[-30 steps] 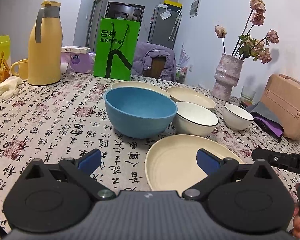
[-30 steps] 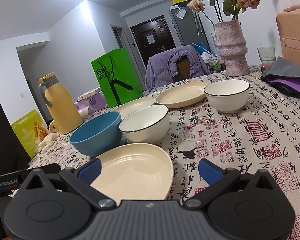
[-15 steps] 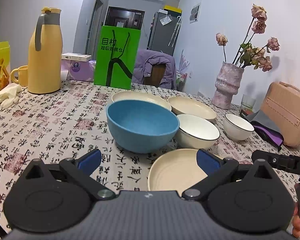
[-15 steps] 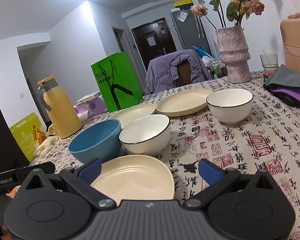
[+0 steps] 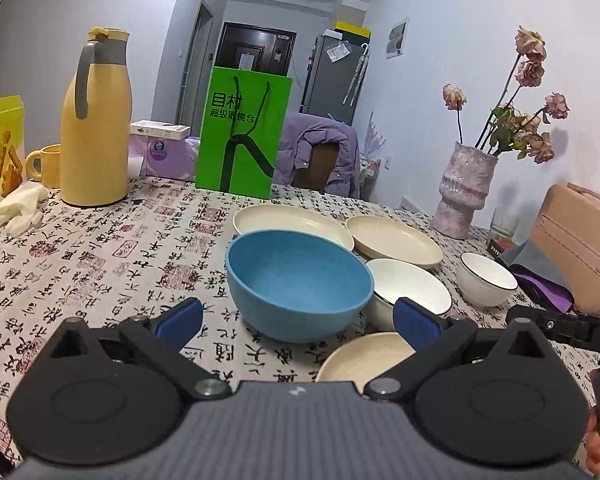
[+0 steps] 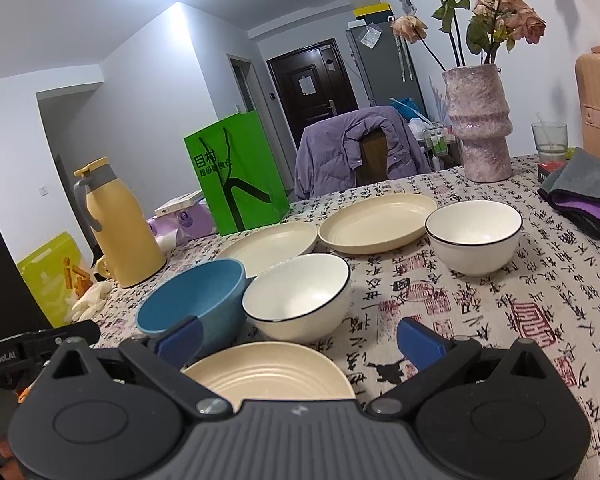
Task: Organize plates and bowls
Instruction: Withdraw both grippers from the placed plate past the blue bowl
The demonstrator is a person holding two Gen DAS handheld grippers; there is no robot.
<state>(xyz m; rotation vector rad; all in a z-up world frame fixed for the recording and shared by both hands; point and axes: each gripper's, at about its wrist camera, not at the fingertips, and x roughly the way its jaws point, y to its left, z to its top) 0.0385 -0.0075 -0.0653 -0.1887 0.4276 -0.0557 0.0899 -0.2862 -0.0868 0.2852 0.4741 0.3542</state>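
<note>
Right wrist: cream plate [image 6: 268, 376] low between spread jaws, untouched

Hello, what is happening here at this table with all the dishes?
A person holds a gripper in each hand to sort plates and bowls. Both the left gripper and the right gripper have open jaws and hold nothing. On the table a blue bowl, two white bowls and three cream plates all lie separate; nothing is stacked yet.
</note>
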